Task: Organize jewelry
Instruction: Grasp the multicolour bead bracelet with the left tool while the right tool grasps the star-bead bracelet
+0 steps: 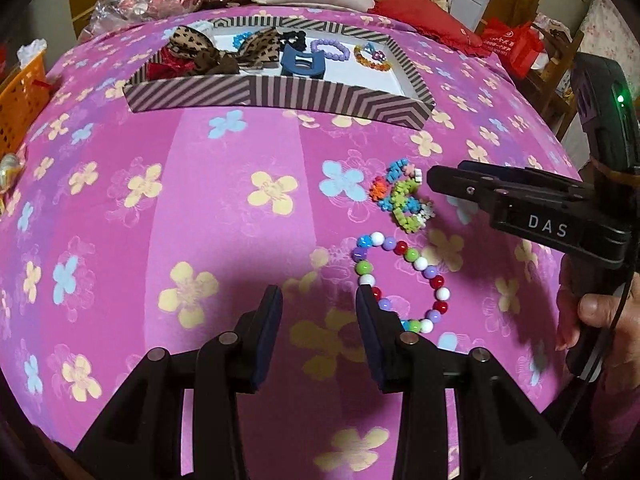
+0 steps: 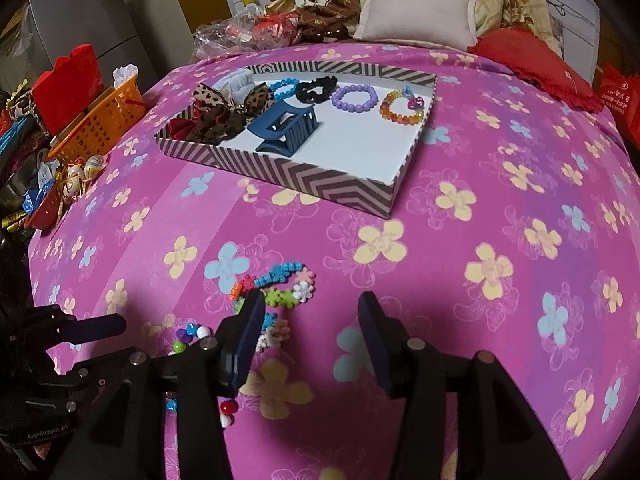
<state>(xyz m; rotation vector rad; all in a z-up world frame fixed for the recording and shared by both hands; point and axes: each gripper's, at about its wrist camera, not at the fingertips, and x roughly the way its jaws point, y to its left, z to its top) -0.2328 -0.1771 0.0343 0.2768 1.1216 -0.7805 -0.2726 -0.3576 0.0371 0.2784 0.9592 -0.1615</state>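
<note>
Tray point(image 2: 344, 192) at bed's far edge holds sorted pieces | bead bracelet point(image 1: 404, 280), flower chain point(image 1: 404, 200) still loose on bed | left tongs point(image 1: 320, 312), right tongs point(image 2: 312, 320) both agape, empty.

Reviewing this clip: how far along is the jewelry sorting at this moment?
Mostly done: the striped tray already holds a purple bead bracelet, an orange bracelet, a blue claw clip and scrunchies. Nothing is held; the left gripper and right gripper are open. Left on the bedspread: the multicoloured round-bead bracelet and the plastic flower-piece bracelet.
</note>
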